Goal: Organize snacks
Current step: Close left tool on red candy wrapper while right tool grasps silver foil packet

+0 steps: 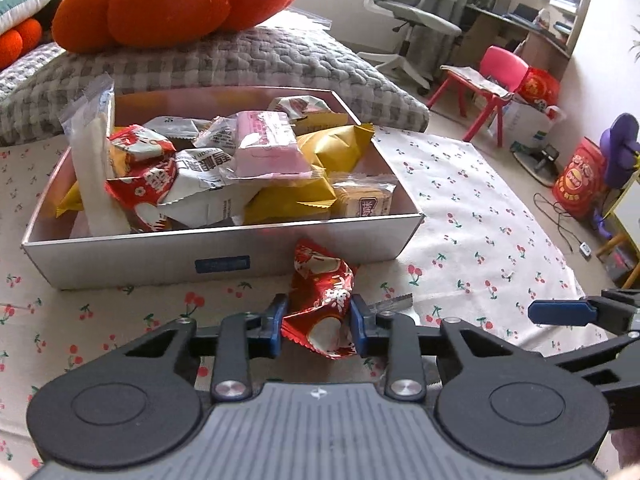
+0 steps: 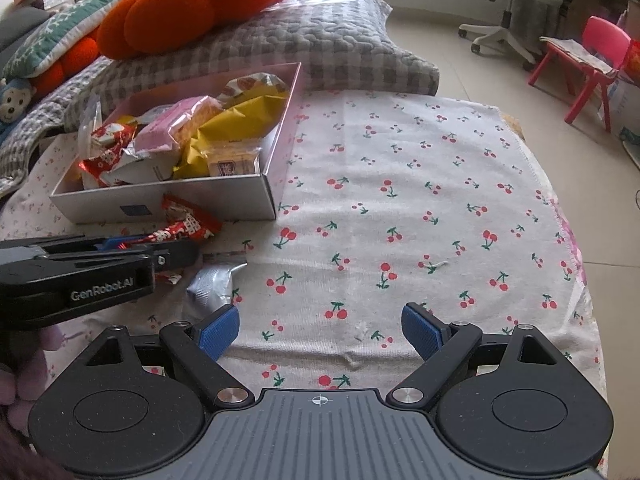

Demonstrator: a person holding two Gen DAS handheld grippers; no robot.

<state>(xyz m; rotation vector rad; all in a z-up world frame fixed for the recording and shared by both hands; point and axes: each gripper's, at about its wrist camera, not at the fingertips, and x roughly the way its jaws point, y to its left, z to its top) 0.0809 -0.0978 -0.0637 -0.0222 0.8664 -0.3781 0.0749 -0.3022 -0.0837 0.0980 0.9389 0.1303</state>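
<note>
Left gripper (image 1: 319, 322): mine, clenched on the crinkled red foil snack packet with white print (image 1: 322, 304) — both blue pads press into its sides, and the foil bulges between them.
Packet position: on the cherry-print cloth (image 2: 400, 208), its far end just in front of the near wall of the shallow white cardboard box (image 1: 120, 256).
Right gripper (image 2: 320, 330): mine, released, jaws wide, nothing between them, hovering over bare cloth.
Box contents: heaped — yellow pouches, 1 pink wrapped bar (image 1: 266, 148), white and red packets, 1 tall clear sleeve (image 1: 90, 160) leaning at the left end.
Risk 1: the foil is slick and the grip sits low on the packet; I judge it could slide out on the lift.
Risk 2: the box wall stands directly ahead — a low carry would catch the rim and shove the box.
Risk 3: the pile is already high; a drop on top may roll off or tip the clear sleeve.
Unsorted: 1 crumpled silver foil wrapper (image 2: 212, 286) on the cloth near both grippers, easily nudged.
</note>
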